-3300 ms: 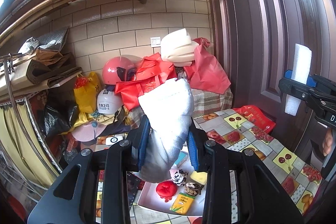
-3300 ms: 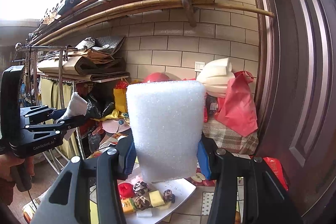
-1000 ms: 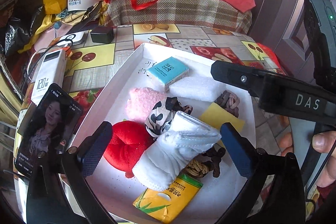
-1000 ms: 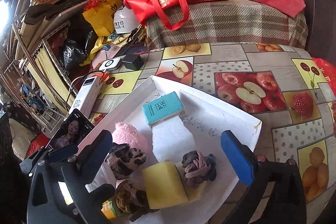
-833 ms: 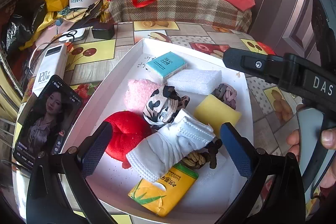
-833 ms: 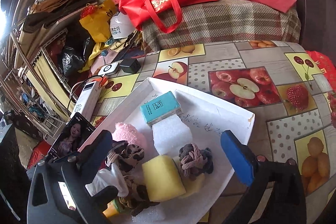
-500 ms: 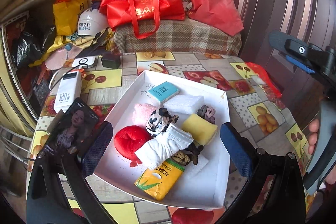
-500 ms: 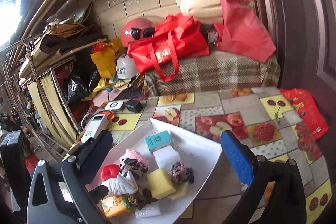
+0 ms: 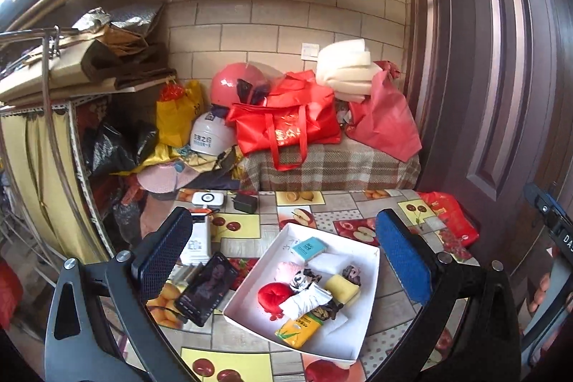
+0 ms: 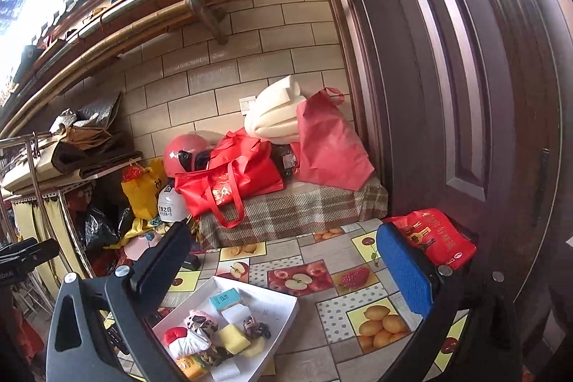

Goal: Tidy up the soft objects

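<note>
Blue rubber pads are standing wide apart on my left gripper (image 9: pixel 283 256), and nothing is sitting between them; my right gripper (image 10: pixel 286 271) is likewise spread fully open and carrying nothing. Both tools are hanging high above the table now, looking down at the shallow white cardboard tray (image 9: pixel 369 281) on the fruit-patterned tablecloth (image 10: pixel 322 274). A few seconds ago I was holding a white rolled cloth in the left and a white foam block in the right; both are now lying in the tray, the rolled white cloth (image 9: pixel 304 300) beside the round red plush cushion (image 9: pixel 275 294) and the white foam block (image 9: pixel 324 263) just below the small teal box (image 9: pixel 308 247). Around them I am seeing the yellow sponge (image 9: pixel 342 286), the black-and-white patterned scrunchie (image 9: pixel 304 276), the pink fluffy piece (image 9: pixel 286 269) and the yellow-green tissue packet (image 9: pixel 299 332), all crowded toward the near half of the tray. Compared with a second ago, when the pads were framing the tray closely, I am pulling well back and up, so the wall and door are filling the views. I am judging that both releases are finished and the soft things are gathered; little seems left to do. The black smartphone (image 9: pixel 206 289) is lying just left of the tray.
</note>
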`<action>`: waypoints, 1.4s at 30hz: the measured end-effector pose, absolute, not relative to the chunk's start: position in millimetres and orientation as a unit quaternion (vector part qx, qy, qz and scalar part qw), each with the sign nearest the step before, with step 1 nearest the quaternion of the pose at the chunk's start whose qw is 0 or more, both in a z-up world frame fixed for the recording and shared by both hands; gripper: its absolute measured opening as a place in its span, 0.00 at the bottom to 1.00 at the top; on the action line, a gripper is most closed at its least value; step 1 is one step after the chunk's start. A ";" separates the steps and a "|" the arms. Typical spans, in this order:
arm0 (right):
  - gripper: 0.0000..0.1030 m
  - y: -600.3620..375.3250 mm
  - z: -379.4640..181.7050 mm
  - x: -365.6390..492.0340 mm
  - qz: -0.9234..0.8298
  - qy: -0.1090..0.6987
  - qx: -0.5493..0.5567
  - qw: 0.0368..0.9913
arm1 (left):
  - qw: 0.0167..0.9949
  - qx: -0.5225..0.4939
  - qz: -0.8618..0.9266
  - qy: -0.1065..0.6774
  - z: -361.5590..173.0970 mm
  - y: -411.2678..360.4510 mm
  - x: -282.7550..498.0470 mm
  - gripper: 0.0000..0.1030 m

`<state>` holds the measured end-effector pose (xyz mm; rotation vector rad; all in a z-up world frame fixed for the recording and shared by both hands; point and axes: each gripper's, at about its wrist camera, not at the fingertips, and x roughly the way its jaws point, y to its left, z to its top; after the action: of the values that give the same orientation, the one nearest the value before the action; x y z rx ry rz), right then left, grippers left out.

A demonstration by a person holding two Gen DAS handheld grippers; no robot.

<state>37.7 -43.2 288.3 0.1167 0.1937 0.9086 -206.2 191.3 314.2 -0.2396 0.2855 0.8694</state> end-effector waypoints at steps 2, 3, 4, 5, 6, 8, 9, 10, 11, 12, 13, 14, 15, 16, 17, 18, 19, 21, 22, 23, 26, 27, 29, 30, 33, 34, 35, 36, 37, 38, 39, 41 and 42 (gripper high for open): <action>1.00 -57.8 294.5 33.8 0.439 0.092 0.068 0.891 | 0.874 -0.124 0.453 0.126 324.6 182.3 -223.9 1.00; 1.00 -64.8 295.7 32.9 0.441 0.094 0.077 0.889 | 0.869 -0.129 0.459 0.131 328.5 180.9 -229.7 1.00; 1.00 -71.3 296.2 32.0 0.445 0.098 0.084 0.886 | 0.866 -0.131 0.462 0.138 330.0 179.2 -234.3 1.00; 1.00 -76.0 295.9 30.7 0.450 0.103 0.089 0.883 | 0.866 -0.129 0.463 0.141 329.3 176.7 -238.5 1.00; 1.00 -79.6 294.5 28.8 0.452 0.107 0.090 0.881 | 0.866 -0.127 0.462 0.141 327.0 173.7 -240.7 1.00; 1.00 -85.3 287.6 22.7 0.459 0.105 0.086 0.878 | 0.868 -0.135 0.453 0.155 316.4 168.6 -239.5 1.00; 1.00 -88.1 283.1 19.4 0.459 0.105 0.083 0.878 | 0.867 -0.141 0.445 0.171 308.7 165.3 -234.1 1.00; 1.00 -89.6 278.3 17.3 0.457 0.107 0.079 0.879 | 0.865 -0.146 0.441 0.188 299.0 162.5 -227.3 1.00; 1.00 -91.2 274.7 15.1 0.454 0.112 0.075 0.881 | 0.863 -0.147 0.437 0.206 288.9 157.6 -217.9 1.00; 1.00 -92.5 271.9 14.2 0.454 0.116 0.072 0.880 | 0.861 -0.145 0.434 0.221 279.3 150.6 -207.1 1.00; 1.00 -95.6 271.2 14.3 0.454 0.120 0.072 0.880 | 0.857 -0.141 0.437 0.233 270.8 143.8 -198.8 1.00; 1.00 -98.6 271.3 14.9 0.454 0.121 0.073 0.880 | 0.853 -0.132 0.444 0.241 264.9 135.9 -189.9 1.00; 1.00 -102.2 272.6 15.9 0.452 0.122 0.076 0.880 | 0.853 -0.121 0.444 0.245 260.7 128.4 -183.1 1.00; 1.00 -106.9 274.5 16.6 0.450 0.123 0.081 0.881 | 0.854 -0.114 0.442 0.249 257.3 122.4 -178.0 1.00; 1.00 -112.2 275.4 17.1 0.447 0.124 0.085 0.882 | 0.855 -0.113 0.438 0.254 254.6 118.0 -173.8 1.00; 1.00 -115.6 276.6 17.4 0.444 0.126 0.088 0.883 | 0.856 -0.115 0.432 0.259 251.9 114.2 -170.3 1.00; 1.00 -118.5 277.3 17.0 0.443 0.127 0.089 0.883 | 0.857 -0.116 0.427 0.264 248.9 110.9 -167.5 1.00; 1.00 -124.6 277.3 14.3 0.435 0.123 0.084 0.888 | 0.854 -0.117 0.425 0.275 243.0 106.2 -160.3 1.00; 1.00 -126.5 276.7 13.3 0.430 0.120 0.081 0.891 | 0.849 -0.115 0.433 0.282 240.0 103.8 -156.6 1.00; 1.00 -128.2 276.9 13.2 0.426 0.119 0.078 0.893 | 0.845 -0.110 0.439 0.286 237.3 101.2 -153.0 1.00; 1.00 -132.4 278.1 15.5 0.422 0.124 0.080 0.895 | 0.843 -0.108 0.433 0.299 232.4 98.2 -144.7 1.00; 1.00 -133.5 278.8 15.6 0.421 0.125 0.081 0.895 | 0.844 -0.115 0.429 0.303 231.0 98.9 -144.7 1.00; 1.00 -134.5 279.9 13.9 0.422 0.123 0.081 0.894 | 0.843 -0.125 0.425 0.305 229.5 101.5 -145.9 1.00; 1.00 -134.4 280.5 12.3 0.424 0.121 0.080 0.894 | 0.842 -0.128 0.426 0.305 229.4 102.4 -146.9 1.00; 1.00 -132.8 281.2 8.9 0.432 0.116 0.076 0.891 | 0.845 -0.126 0.424 0.301 230.3 101.3 -147.4 1.00; 1.00 -132.1 281.1 8.1 0.435 0.116 0.076 0.890 | 0.846 -0.121 0.422 0.303 230.3 99.4 -145.4 1.00; 1.00 -131.1 281.3 8.5 0.437 0.117 0.075 0.889 | 0.846 -0.117 0.419 0.307 229.8 97.9 -143.3 1.00; 1.00 -130.0 281.3 8.3 0.438 0.117 0.074 0.888 | 0.847 -0.114 0.417 0.310 229.1 96.4 -141.1 1.00; 1.00 -129.5 281.2 8.7 0.439 0.118 0.074 0.887 | 0.848 -0.113 0.414 0.312 228.3 95.4 -139.6 1.00; 1.00 -129.2 281.5 8.4 0.440 0.118 0.073 0.887 | 0.848 -0.112 0.411 0.315 227.9 95.9 -139.5 1.00; 1.00 -129.0 281.9 7.9 0.440 0.117 0.073 0.887 | 0.849 -0.113 0.408 0.316 227.5 96.1 -139.0 1.00; 1.00 -129.1 282.9 7.1 0.441 0.115 0.072 0.887 | 0.850 -0.118 0.405 0.315 228.0 98.4 -139.4 1.00; 1.00 -129.0 283.2 6.7 0.441 0.114 0.071 0.887 | 0.850 -0.119 0.406 0.314 228.4 99.9 -140.0 1.00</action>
<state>6.7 -129.0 283.2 0.1484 0.2377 0.9169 -140.0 99.9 228.4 -0.2504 0.6624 0.8557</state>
